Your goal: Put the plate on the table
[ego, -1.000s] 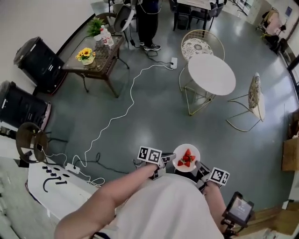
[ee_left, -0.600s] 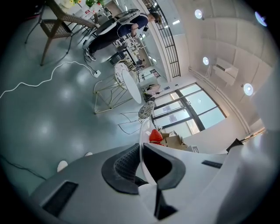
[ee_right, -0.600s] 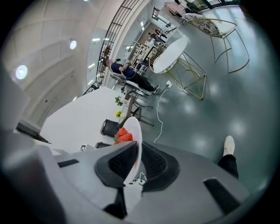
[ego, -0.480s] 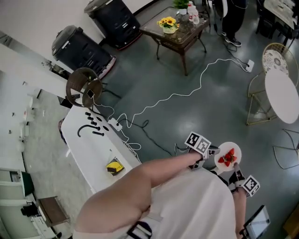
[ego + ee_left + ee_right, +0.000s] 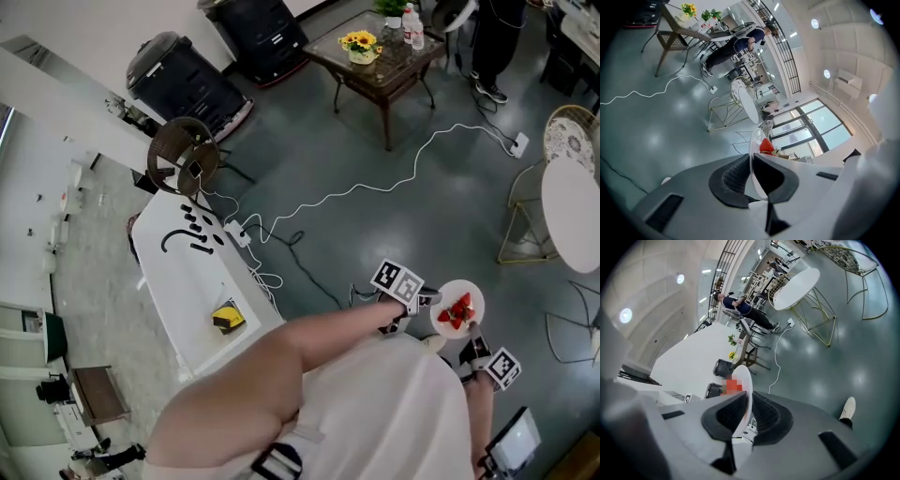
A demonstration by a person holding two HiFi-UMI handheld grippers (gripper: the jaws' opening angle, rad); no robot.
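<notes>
So at this moment you had the plate (image 5: pixel 472 296) up in the air between both grippers, in the lower right of the head view, tucked close to your white shirt (image 5: pixel 375 412) and over bare grey floor (image 5: pixel 450 220). The left gripper (image 5: pixel 424 303) was clamped on the plate's left rim and the right gripper (image 5: pixel 472 344) on its lower-right rim, so it was pinched from two sides. The left gripper view backed that up: both dark ribbed pads (image 5: pixel 733 177) were squeezed onto the thin white edge running up the middle of the frame, with a red berry poking out just above them. Same deal in the right gripper view, jaws clenched on the rim with a bit of red showing near the plate's top. The strawberries (image 5: pixel 458 312) sat heaped in the middle of the plate, which looked roughly level from above. The round white table (image 5: pixel 574 211) was way over at the right edge of the head view, well apart from the plate, with a gold wire chair (image 5: pixel 570 122) just above it in the frame. A white cable (image 5: pixel 366 191) snaked over the floor through the middle, up toward a glass-topped side table (image 5: pixel 377 71) at the top that carried a pot of sunflowers (image 5: pixel 360 42). On the left you had a long white bench (image 5: pixel 202 286) with a yellow thing (image 5: pixel 227 319) lying on it, and big black containers (image 5: pixel 180 82) in the upper left.
</notes>
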